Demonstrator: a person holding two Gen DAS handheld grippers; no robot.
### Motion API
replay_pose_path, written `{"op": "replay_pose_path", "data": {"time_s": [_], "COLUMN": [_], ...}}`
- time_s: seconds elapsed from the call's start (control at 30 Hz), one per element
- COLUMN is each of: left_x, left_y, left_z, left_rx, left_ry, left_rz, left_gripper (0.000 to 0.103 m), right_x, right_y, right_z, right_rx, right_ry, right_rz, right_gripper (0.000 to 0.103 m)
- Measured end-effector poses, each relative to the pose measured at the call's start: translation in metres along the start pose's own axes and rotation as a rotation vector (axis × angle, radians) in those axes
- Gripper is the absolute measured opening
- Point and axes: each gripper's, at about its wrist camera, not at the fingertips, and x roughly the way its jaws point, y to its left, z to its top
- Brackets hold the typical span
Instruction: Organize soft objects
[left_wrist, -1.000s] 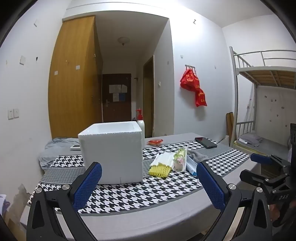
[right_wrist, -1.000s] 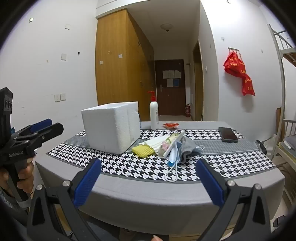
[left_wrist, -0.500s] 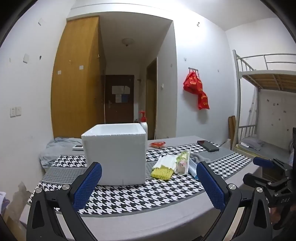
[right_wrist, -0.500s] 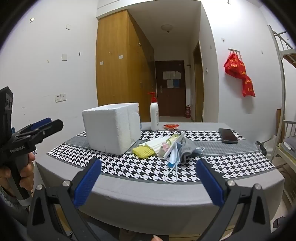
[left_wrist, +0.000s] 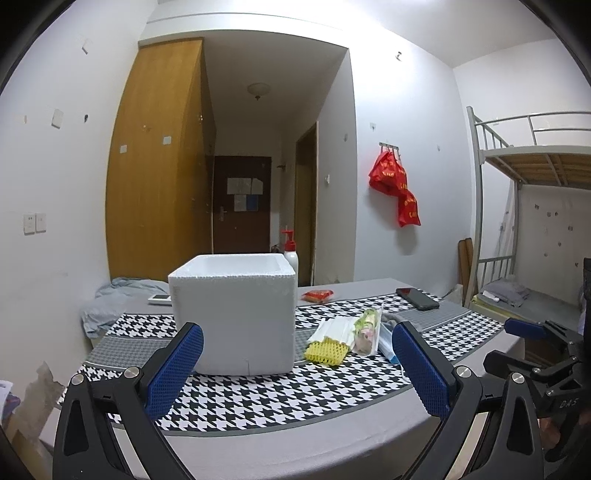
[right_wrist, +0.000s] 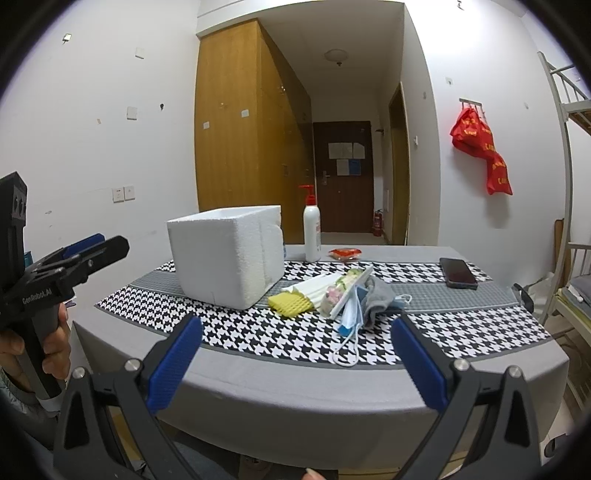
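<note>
Soft items are lying in a loose pile (right_wrist: 332, 295) at frame centre, touching the foam box (right_wrist: 225, 254): yellow mesh sleeve (right_wrist: 290, 303), white sheets, blue mask, grey cloth. Left gripper (left_wrist: 295, 369) and right gripper (right_wrist: 295, 363) are hovering with jaws apart, holding nothing.

Walls (left_wrist: 406, 110): white, scattered marks and small hooks.
Wardrobe (left_wrist: 155, 166): tall, wood, on the left wall.
Door (left_wrist: 242, 210): dark brown, at the corridor's end, papers pinned on it.
Ceiling lamp (left_wrist: 258, 89): round, in the corridor.
Switches (left_wrist: 34, 223): pair on the left wall.
Red bags (left_wrist: 397, 188): hung from a wall rack.
Bunk bed (left_wrist: 532, 162): grey metal frame, slatted top, at right.
Extinguisher (right_wrist: 376, 222): on the floor by the door.
</note>
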Motion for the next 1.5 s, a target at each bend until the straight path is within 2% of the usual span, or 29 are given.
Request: {"op": "replay_pose_path", "data": {"time_s": [0.47, 1.03, 1.5], "left_x": [0.004, 0.011, 0.013], "left_y": [0.002, 0.006, 0.004], "left_z": [0.000, 0.007, 0.010], "left_rx": [-0.011, -0.018, -0.014], "left_ry": [0.005, 0.002, 0.007], "left_rz": [-0.008, 0.023, 0.009], "left_gripper": [0.102, 0.102, 0.102], "right_x": [0.000, 0.008, 0.006], "right_y": [-0.001, -0.001, -0.002], "right_z": [0.000, 0.009, 0.015], "right_rx": [-0.001, -0.011, -0.013], "right_ry": [-0.004, 0.002, -0.008], "right_rz": [-0.001, 0.006, 0.001], "right_gripper": [0.103, 0.103, 0.103]}}
